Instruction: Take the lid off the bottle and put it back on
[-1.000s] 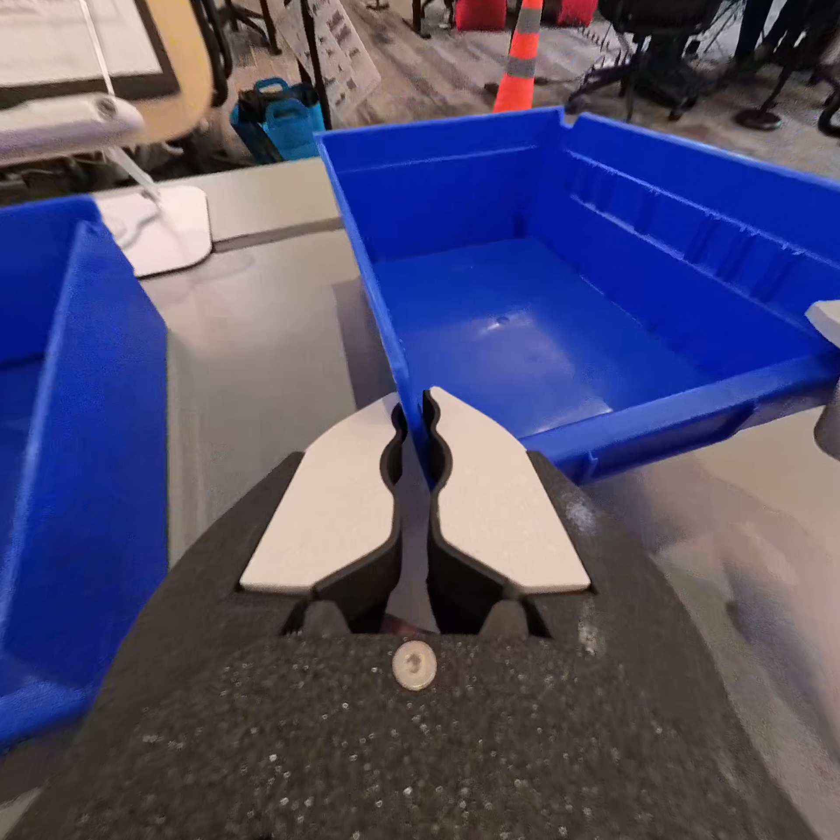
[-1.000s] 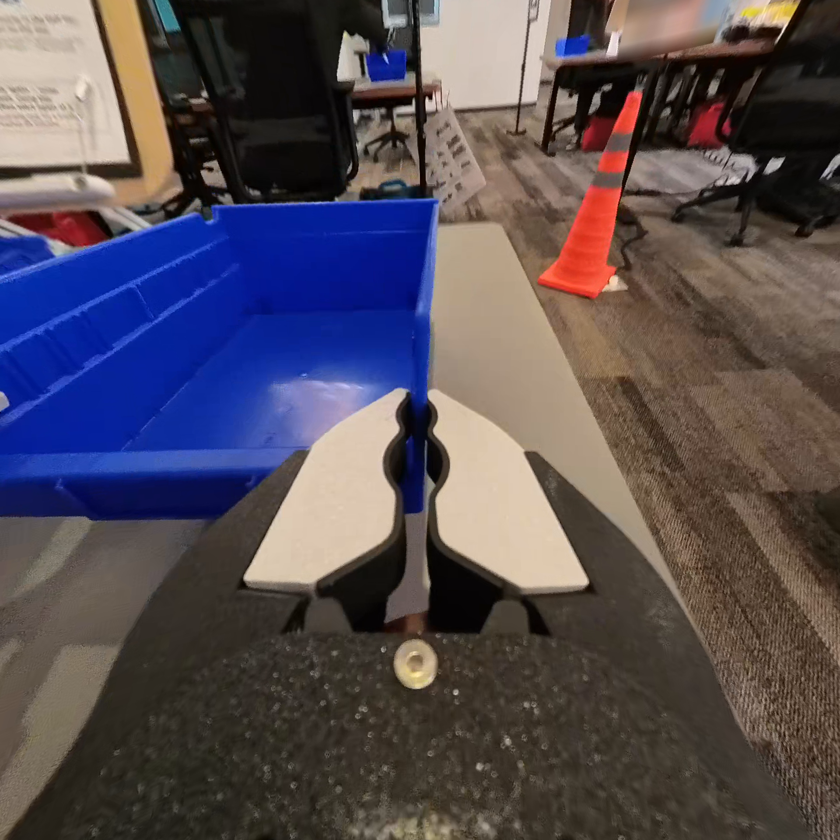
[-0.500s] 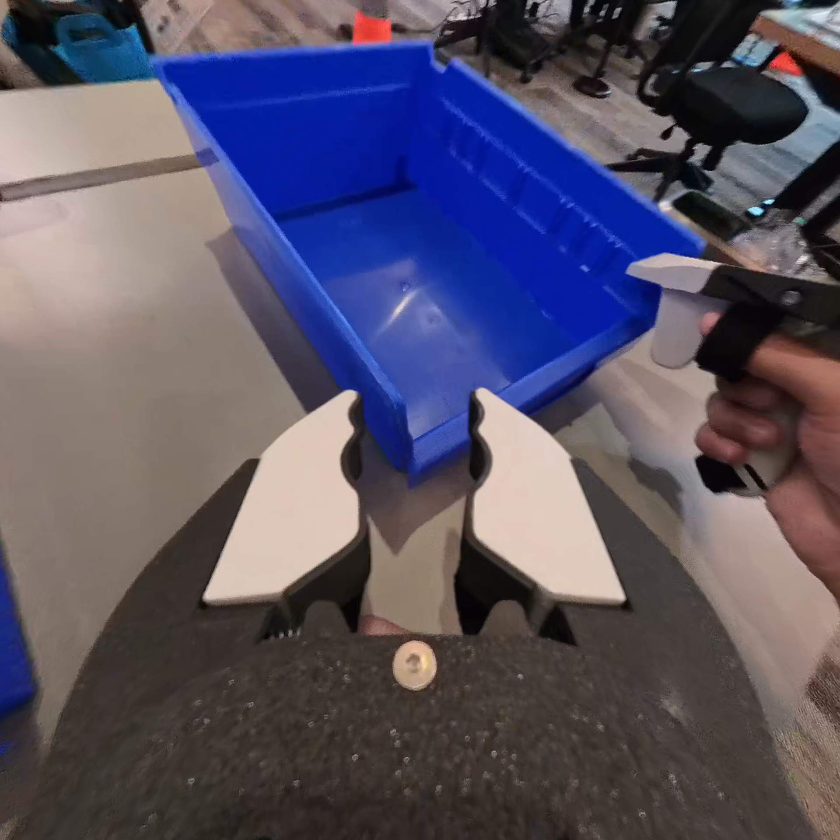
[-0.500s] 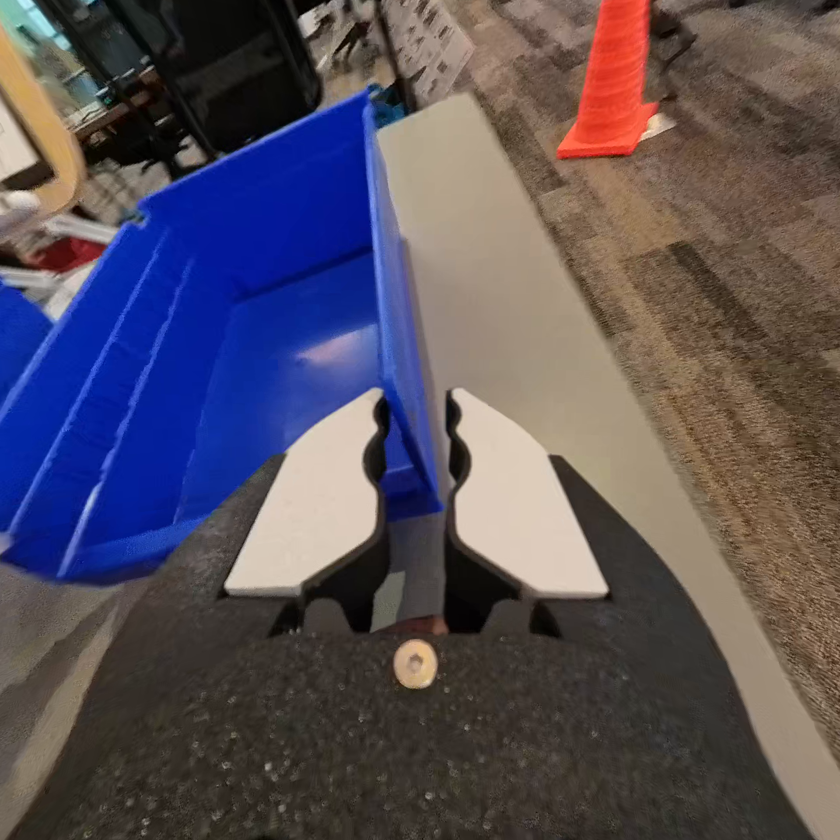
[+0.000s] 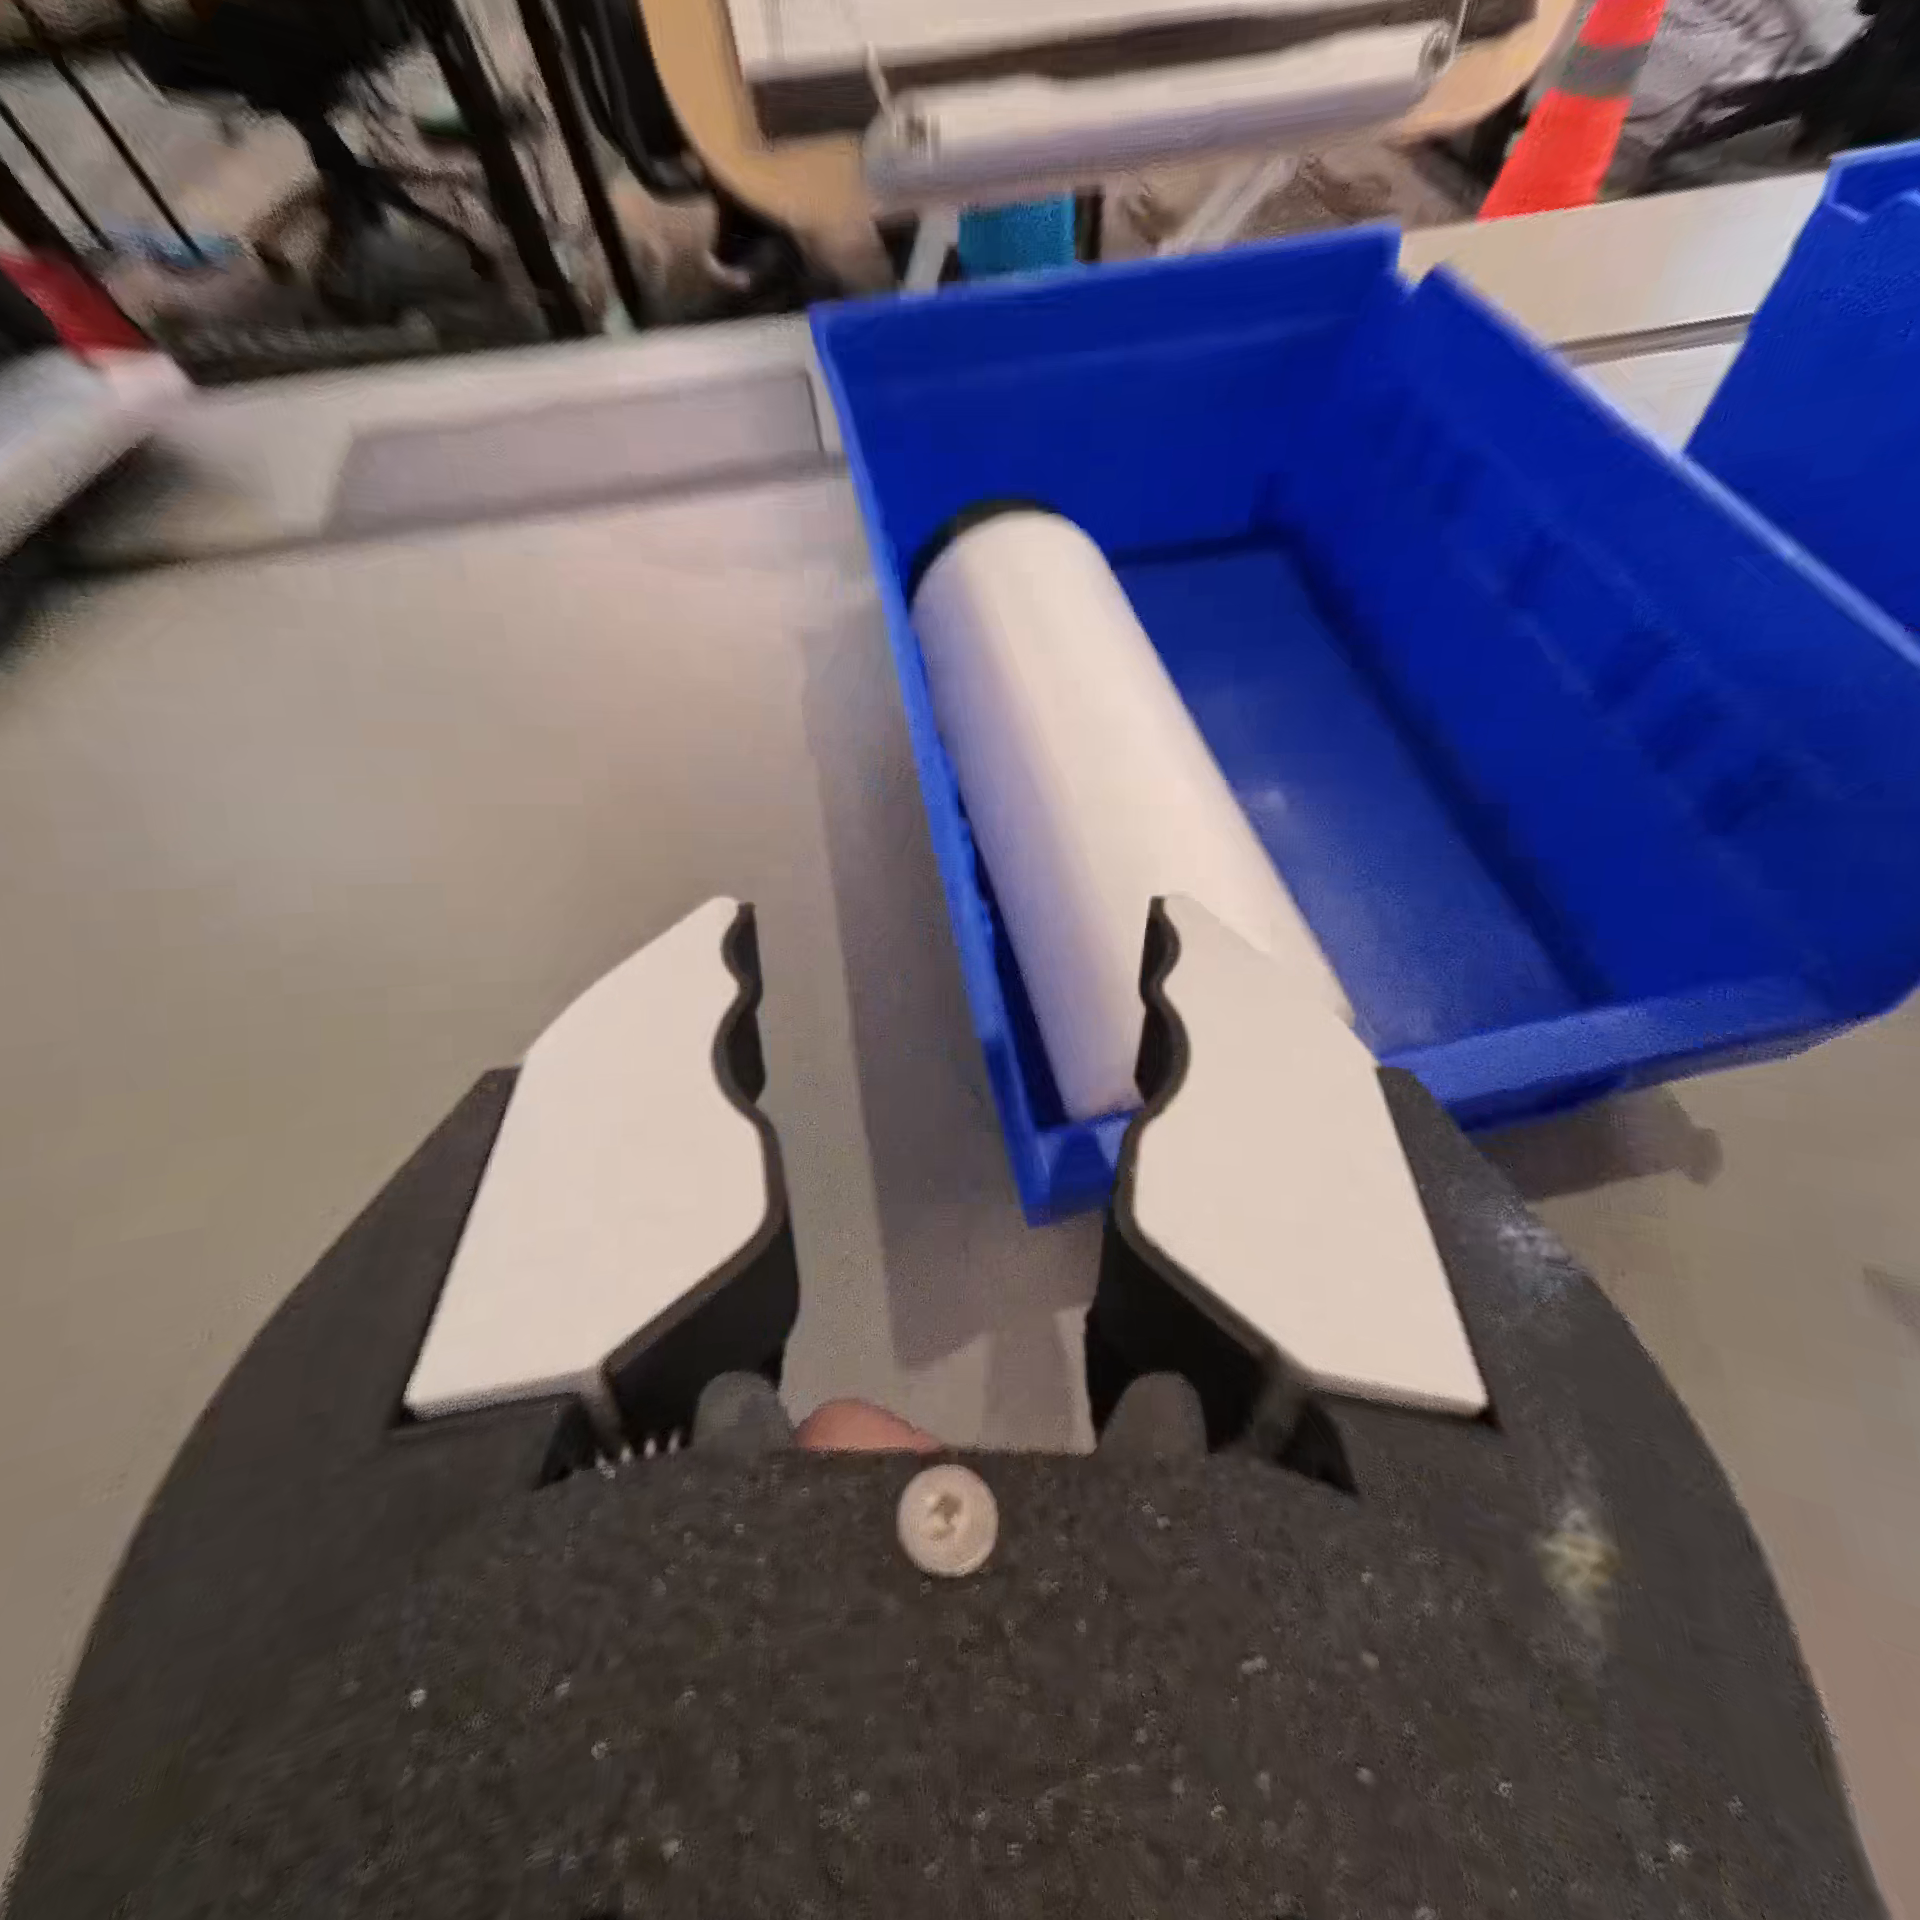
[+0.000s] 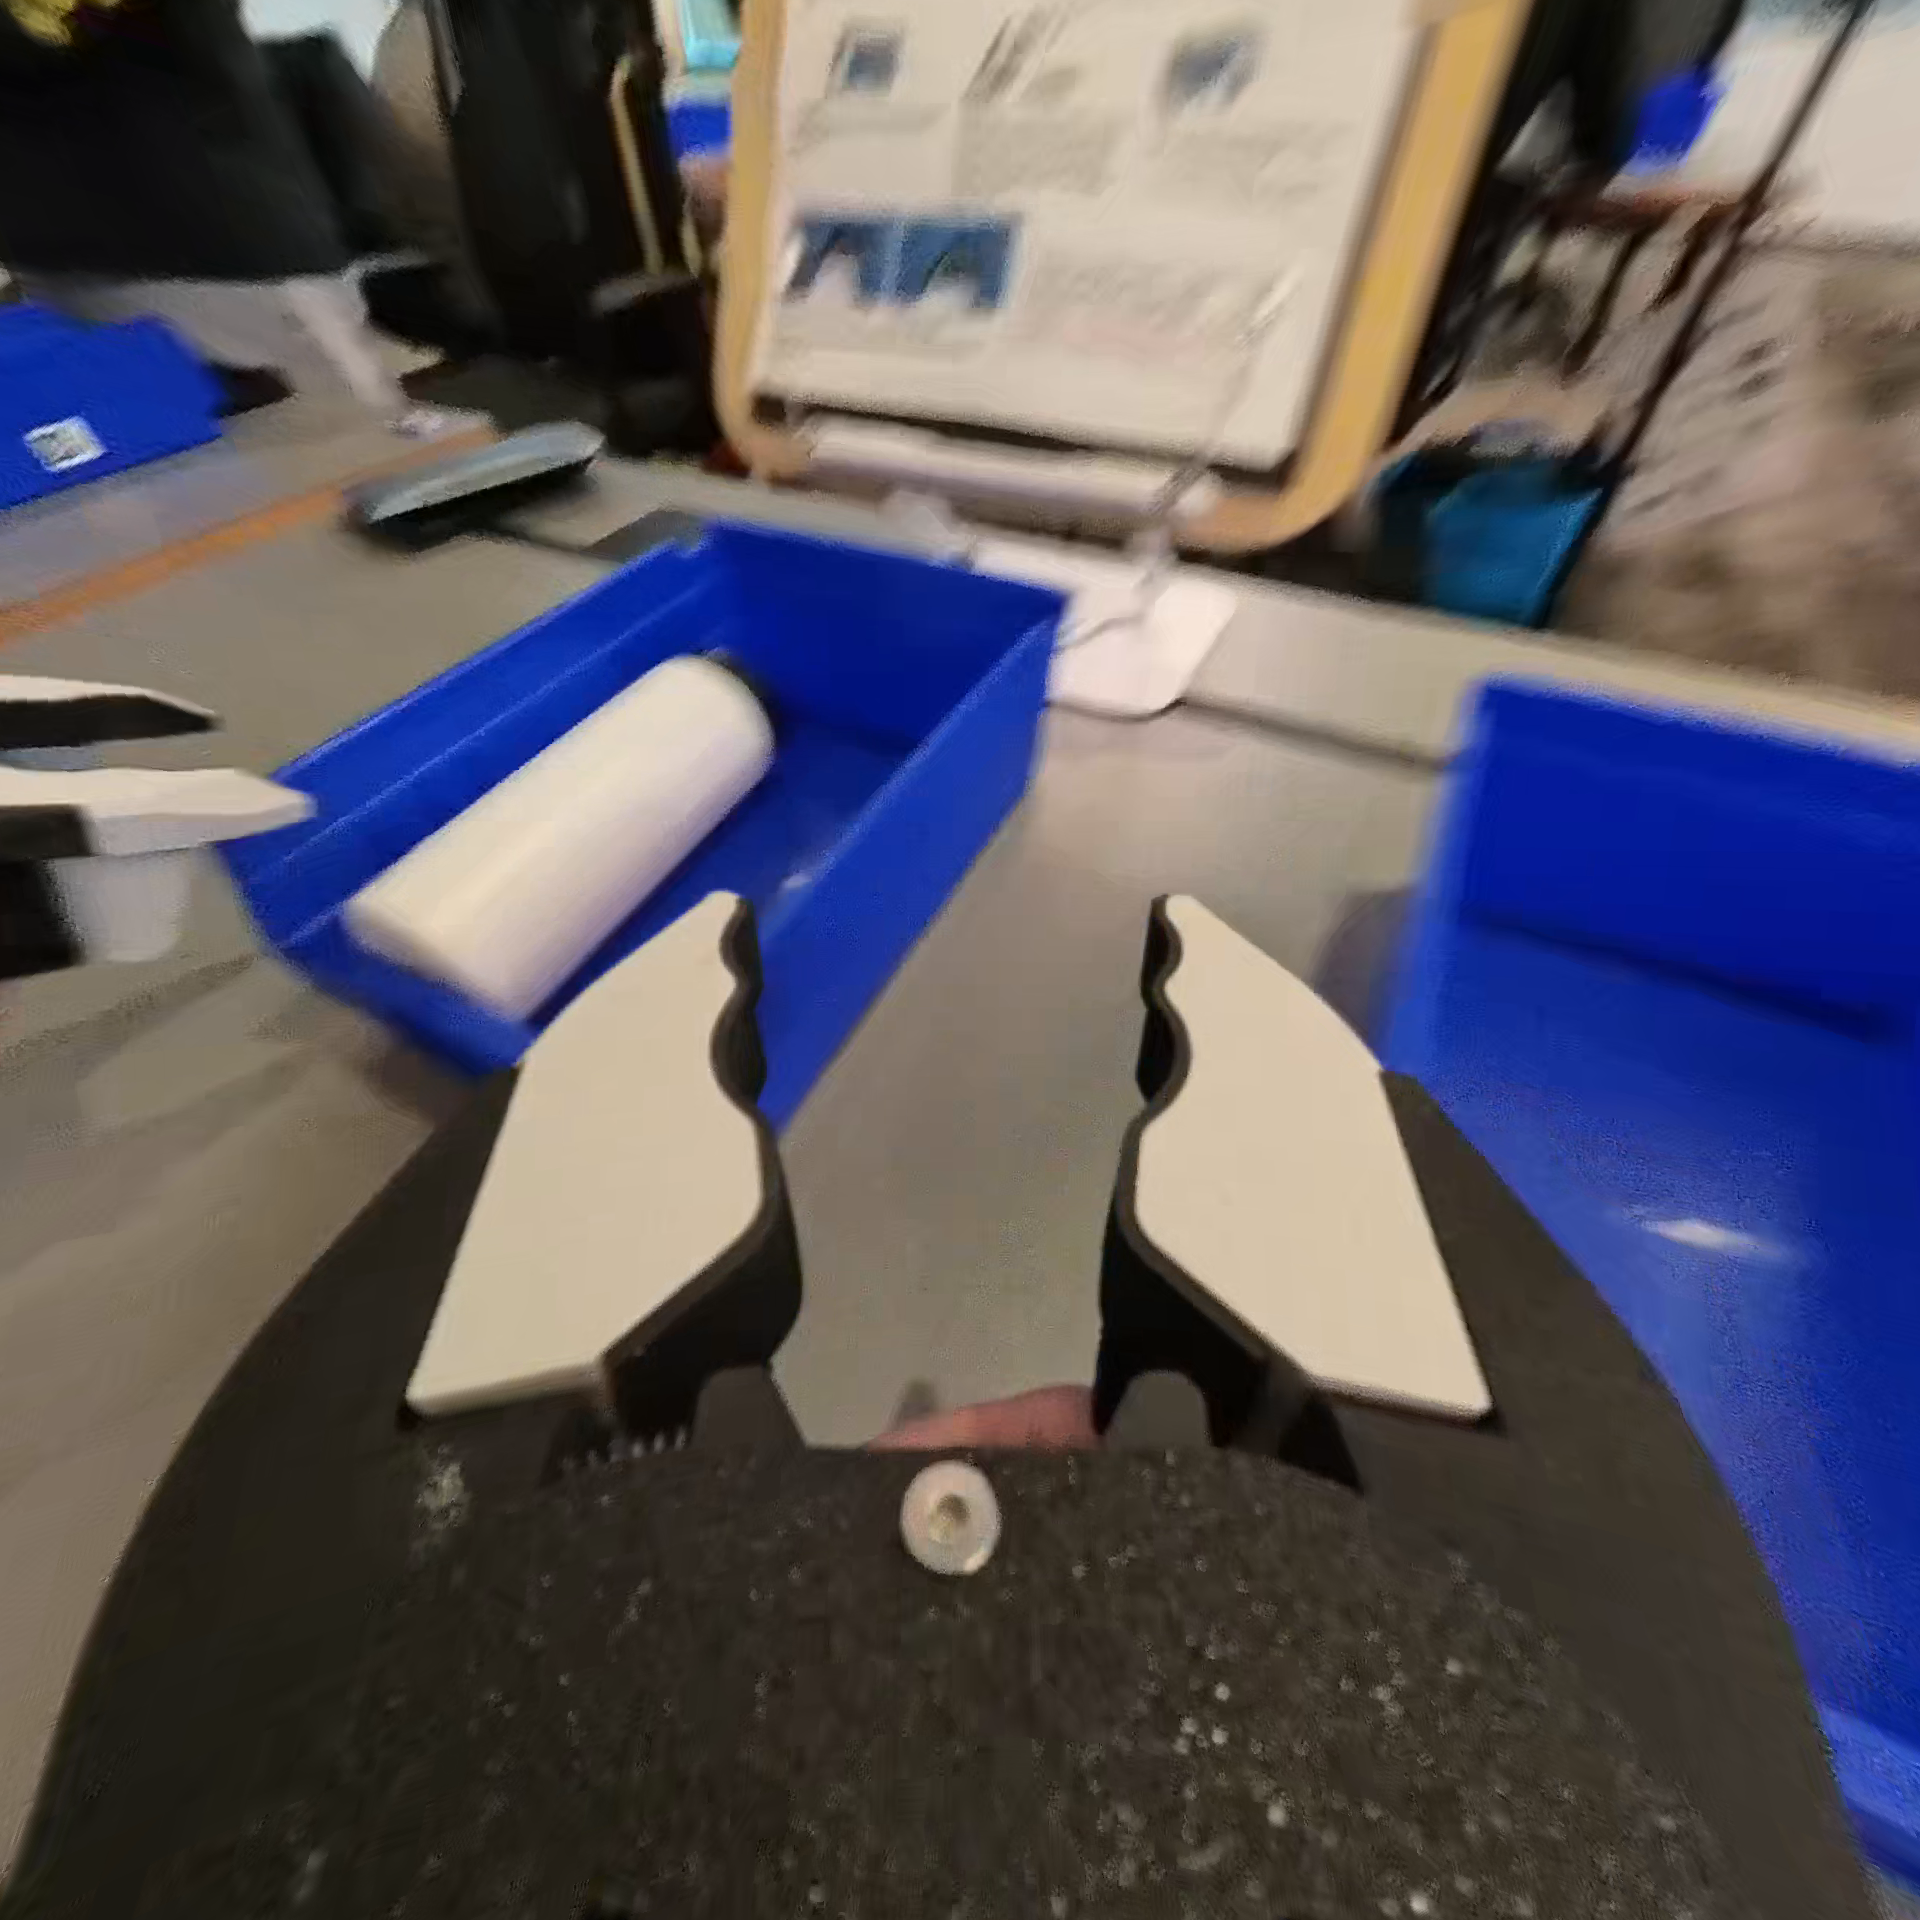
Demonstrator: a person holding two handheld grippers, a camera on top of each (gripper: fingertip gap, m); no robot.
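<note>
bins (image 6: 914,665): two, blue; bottle (image 6: 561,831): one, white, lying in left bin.

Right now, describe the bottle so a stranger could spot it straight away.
On the grey table stands a blue bin. A white bottle lies on its side along the bin's left wall. It is the only white cylinder there, dark-capped at its far end.
</note>
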